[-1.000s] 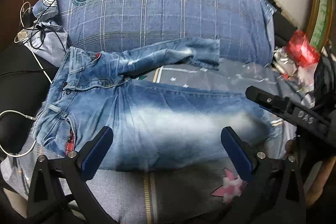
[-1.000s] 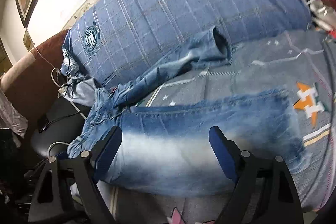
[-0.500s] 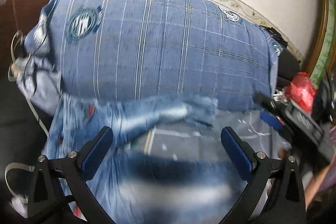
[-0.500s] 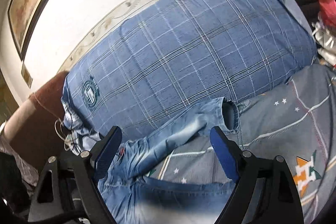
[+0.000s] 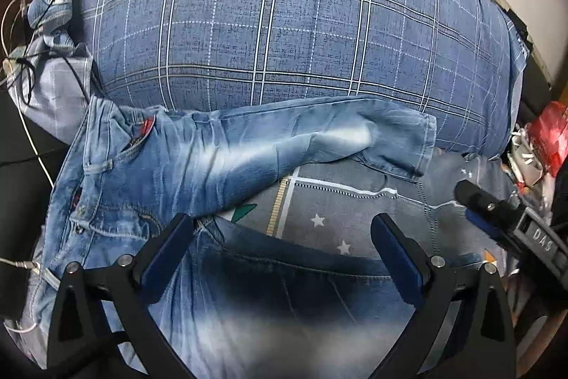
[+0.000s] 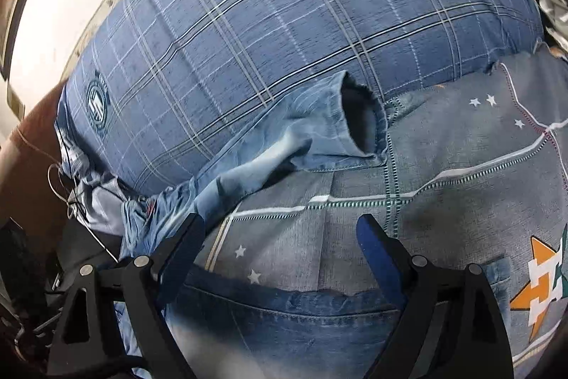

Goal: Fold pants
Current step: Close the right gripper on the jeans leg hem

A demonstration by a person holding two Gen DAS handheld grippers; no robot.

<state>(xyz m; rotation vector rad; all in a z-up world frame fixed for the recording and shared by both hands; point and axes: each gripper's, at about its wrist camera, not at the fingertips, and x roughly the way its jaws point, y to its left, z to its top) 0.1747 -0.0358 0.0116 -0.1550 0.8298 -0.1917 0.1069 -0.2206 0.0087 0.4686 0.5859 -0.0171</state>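
Note:
Faded blue jeans (image 5: 170,173) lie spread on a grey patterned bedsheet (image 5: 355,205), waist to the left. The far leg (image 5: 319,137) runs right along the pillow's foot, and its open cuff (image 6: 362,126) gapes toward the right wrist view. The near leg (image 5: 284,308) lies below both grippers. My left gripper (image 5: 280,237) hovers open over the crotch and the gap between the legs, holding nothing. My right gripper (image 6: 278,233) is open and empty above the sheet between the legs, short of the cuff. One of its fingers (image 5: 497,212) shows at the right of the left wrist view.
A large blue plaid pillow (image 5: 284,23) rises just behind the far leg against the wall. White and black cables (image 5: 21,59) lie at the left beside a dark surface. A red bag (image 5: 550,130) and clutter sit at the right edge.
Both grippers moved forward over the near leg toward the far leg and the pillow. The near leg now lies under them. Both stayed open.

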